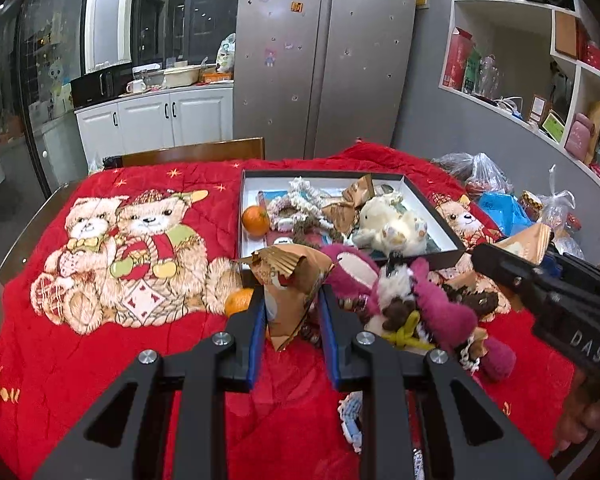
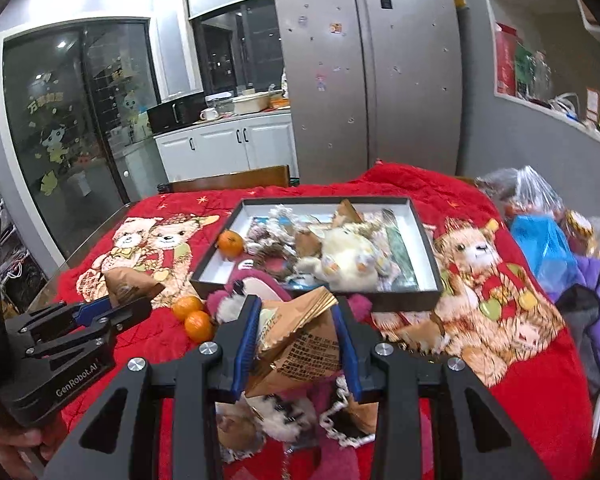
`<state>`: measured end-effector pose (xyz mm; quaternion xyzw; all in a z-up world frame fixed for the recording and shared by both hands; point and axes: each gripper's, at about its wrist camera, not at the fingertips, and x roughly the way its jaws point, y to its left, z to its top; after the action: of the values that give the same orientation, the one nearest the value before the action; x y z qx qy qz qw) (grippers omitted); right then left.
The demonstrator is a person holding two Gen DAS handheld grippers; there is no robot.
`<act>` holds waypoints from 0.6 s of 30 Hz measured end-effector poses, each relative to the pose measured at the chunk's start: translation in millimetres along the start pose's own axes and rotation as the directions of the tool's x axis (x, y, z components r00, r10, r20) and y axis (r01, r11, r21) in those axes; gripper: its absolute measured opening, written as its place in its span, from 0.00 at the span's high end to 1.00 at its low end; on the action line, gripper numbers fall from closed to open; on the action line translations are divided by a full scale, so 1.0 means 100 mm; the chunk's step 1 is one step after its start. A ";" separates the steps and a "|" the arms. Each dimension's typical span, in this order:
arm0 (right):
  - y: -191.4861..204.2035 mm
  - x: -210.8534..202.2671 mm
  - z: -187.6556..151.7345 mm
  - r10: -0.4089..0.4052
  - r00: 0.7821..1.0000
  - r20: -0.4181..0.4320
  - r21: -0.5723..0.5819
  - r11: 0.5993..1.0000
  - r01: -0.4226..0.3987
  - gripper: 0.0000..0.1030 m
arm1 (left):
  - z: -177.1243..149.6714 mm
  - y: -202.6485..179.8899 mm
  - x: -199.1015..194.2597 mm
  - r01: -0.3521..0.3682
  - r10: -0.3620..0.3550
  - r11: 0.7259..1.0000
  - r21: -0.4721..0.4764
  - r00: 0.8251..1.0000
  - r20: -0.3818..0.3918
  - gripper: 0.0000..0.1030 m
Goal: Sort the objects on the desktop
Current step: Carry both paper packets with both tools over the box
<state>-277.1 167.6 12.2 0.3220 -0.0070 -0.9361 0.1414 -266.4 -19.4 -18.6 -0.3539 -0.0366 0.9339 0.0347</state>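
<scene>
A black-rimmed shallow box [image 1: 436, 208] [image 2: 424, 236] on the red bear blanket holds a cream plush, an orange [image 1: 256, 220], braided cords and snack packets. My left gripper [image 1: 292, 300] is shut on a brown gold-edged snack packet [image 1: 292, 276], held above the blanket in front of the box. My right gripper [image 2: 296, 320] is shut on another brown snack packet [image 2: 300, 340], above a pink plush bear [image 1: 364, 276] [image 2: 256, 284]. Two oranges [image 2: 194, 316] lie left of the pink plush. The left gripper with its packet also shows in the right wrist view [image 2: 112, 304].
Plastic bags [image 1: 500, 196] and a purple cloth [image 2: 596, 320] crowd the table's right side. Cords and small toys lie under the grippers. A wooden chair back [image 1: 196, 152] stands behind the table. A fridge and shelves are beyond.
</scene>
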 end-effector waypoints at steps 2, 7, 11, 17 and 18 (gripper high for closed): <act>0.06 0.00 0.06 0.005 1.000 0.002 -0.021 1.000 -0.005 0.64 | 0.06 -0.01 -0.01 0.004 -0.004 1.000 0.002 1.000 0.004 0.75; 0.20 0.00 0.21 -0.015 1.000 0.014 -0.068 0.998 0.016 0.64 | 0.24 -0.02 0.01 0.012 -0.012 1.000 -0.011 1.000 0.014 0.75; 0.24 0.02 0.34 -0.013 1.000 0.021 -0.092 0.996 0.015 0.64 | 0.39 -0.11 0.05 -0.003 0.002 0.999 0.042 1.000 0.008 0.75; 0.33 0.05 0.53 -0.035 0.998 0.048 -0.148 0.988 0.041 0.64 | 0.63 -0.25 0.12 -0.038 0.035 0.996 0.086 0.999 0.038 0.75; 0.33 0.07 0.56 -0.042 0.998 0.051 -0.147 0.988 0.050 0.64 | 0.69 -0.27 0.17 -0.039 0.036 0.995 0.087 0.999 0.038 0.75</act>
<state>-308.1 129.7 56.0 0.2883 0.0667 -0.9444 0.1431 -323.7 6.5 24.1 -0.3358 0.0107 0.9413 0.0319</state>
